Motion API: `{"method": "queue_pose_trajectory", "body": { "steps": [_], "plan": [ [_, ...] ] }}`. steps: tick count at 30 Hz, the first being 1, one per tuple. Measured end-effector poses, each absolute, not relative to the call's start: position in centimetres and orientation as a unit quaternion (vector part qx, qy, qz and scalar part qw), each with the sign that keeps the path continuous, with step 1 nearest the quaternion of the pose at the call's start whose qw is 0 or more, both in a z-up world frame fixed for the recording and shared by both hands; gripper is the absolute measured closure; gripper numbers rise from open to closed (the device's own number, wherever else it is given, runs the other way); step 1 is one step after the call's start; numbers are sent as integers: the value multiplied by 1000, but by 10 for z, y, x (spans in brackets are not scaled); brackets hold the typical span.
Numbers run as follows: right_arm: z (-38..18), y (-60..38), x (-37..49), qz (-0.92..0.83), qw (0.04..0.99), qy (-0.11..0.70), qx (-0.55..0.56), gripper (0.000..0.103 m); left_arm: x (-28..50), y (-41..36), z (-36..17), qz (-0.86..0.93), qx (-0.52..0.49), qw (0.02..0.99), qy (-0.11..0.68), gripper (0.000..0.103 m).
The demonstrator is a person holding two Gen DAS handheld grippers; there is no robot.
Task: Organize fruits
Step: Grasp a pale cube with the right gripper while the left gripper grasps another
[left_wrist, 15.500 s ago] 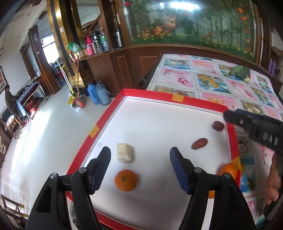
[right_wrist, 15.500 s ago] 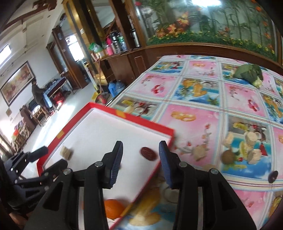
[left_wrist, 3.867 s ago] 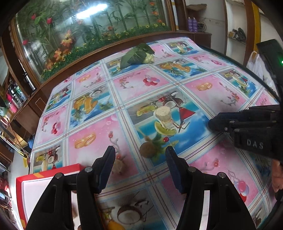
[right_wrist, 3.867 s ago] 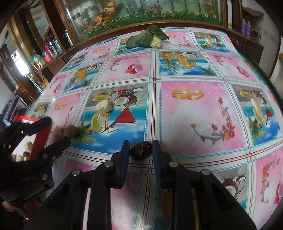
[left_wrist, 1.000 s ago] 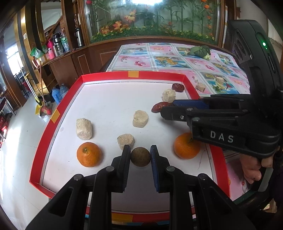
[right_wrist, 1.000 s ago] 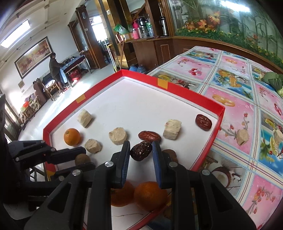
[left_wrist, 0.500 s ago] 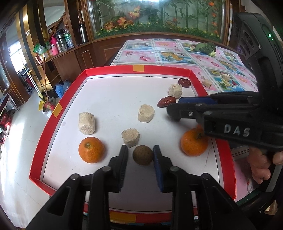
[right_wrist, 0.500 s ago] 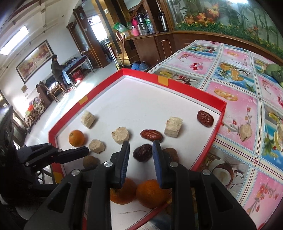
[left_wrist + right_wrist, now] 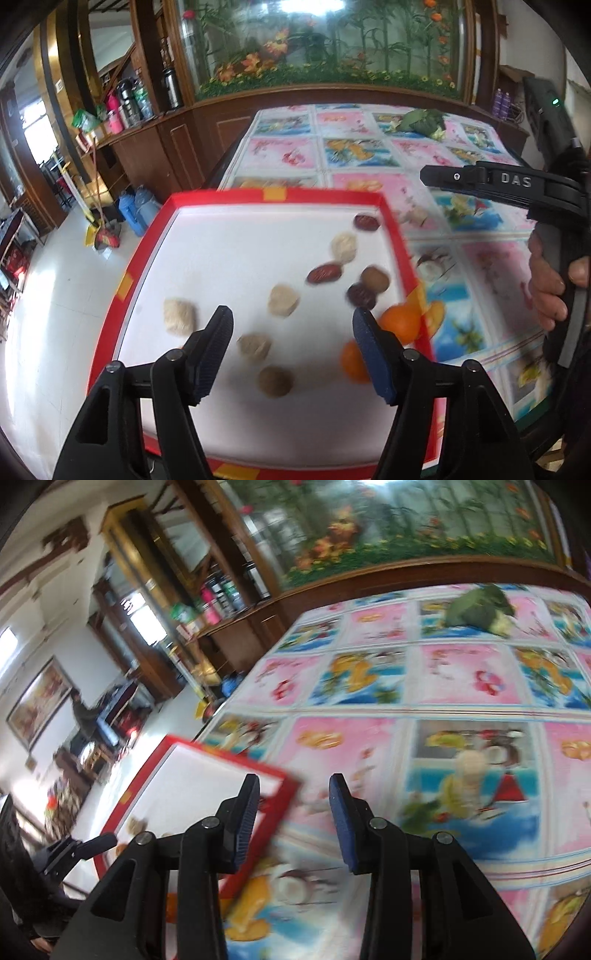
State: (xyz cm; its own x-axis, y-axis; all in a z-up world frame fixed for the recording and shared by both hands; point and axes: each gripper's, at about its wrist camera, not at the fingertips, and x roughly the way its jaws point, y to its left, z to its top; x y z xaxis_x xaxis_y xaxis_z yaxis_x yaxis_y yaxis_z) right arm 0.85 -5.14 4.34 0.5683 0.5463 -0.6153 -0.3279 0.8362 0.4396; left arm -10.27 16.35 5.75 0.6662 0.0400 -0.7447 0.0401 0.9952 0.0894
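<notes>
A red-rimmed white tray (image 9: 397, 236) holds several beige chunks, two oranges (image 9: 400, 323), red dates (image 9: 325, 273), a dark date (image 9: 361, 295) and two brown round fruits. One brown round fruit (image 9: 275, 381) lies just below my left gripper (image 9: 291, 332), which is open and empty above the tray's near half. My right gripper (image 9: 294, 797) is open and empty over the tray's red corner (image 9: 284, 775) and the patterned tablecloth (image 9: 461, 675). A beige chunk (image 9: 471, 764) lies on the cloth to its right. The view is motion-blurred.
A green leafy bundle (image 9: 480, 609) lies at the table's far end. The table's left edge drops to a tiled floor (image 9: 55, 288) with blue jugs (image 9: 138, 208) and a wooden cabinet. A hand (image 9: 546, 284) holds the right gripper's handle. A person sits far off at the left.
My left gripper opened and drew back, leaving the brown round fruit on the tray. My right gripper let go of the dark date, which lies in the tray, and swung right over the tablecloth.
</notes>
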Motion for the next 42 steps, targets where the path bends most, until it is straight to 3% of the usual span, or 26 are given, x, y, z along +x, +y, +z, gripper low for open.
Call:
{"method": "queue_pose_trajectory", "body": {
  "steps": [9, 26, 29, 32, 37, 42],
  "plan": [
    [28, -134, 48, 158, 878, 415, 179, 62, -57, 98, 64, -76, 66, 914, 394, 32],
    [1, -114, 62, 99, 883, 450, 94, 62, -41, 57, 47, -120, 97, 896, 416, 32],
    [1, -106, 60, 76, 888, 449, 57, 73, -37, 54, 45, -120, 101, 894, 419, 32],
    [2, -107, 60, 69, 888, 451, 49, 73, -33, 48, 44, -121, 110, 894, 417, 32],
    [4, -136, 63, 46, 877, 464, 114, 73, -15, 39, 40, -126, 113, 889, 426, 40],
    [4, -155, 64, 35, 864, 474, 165, 73, 12, 36, 28, -125, 113, 878, 448, 57]
  ]
}}
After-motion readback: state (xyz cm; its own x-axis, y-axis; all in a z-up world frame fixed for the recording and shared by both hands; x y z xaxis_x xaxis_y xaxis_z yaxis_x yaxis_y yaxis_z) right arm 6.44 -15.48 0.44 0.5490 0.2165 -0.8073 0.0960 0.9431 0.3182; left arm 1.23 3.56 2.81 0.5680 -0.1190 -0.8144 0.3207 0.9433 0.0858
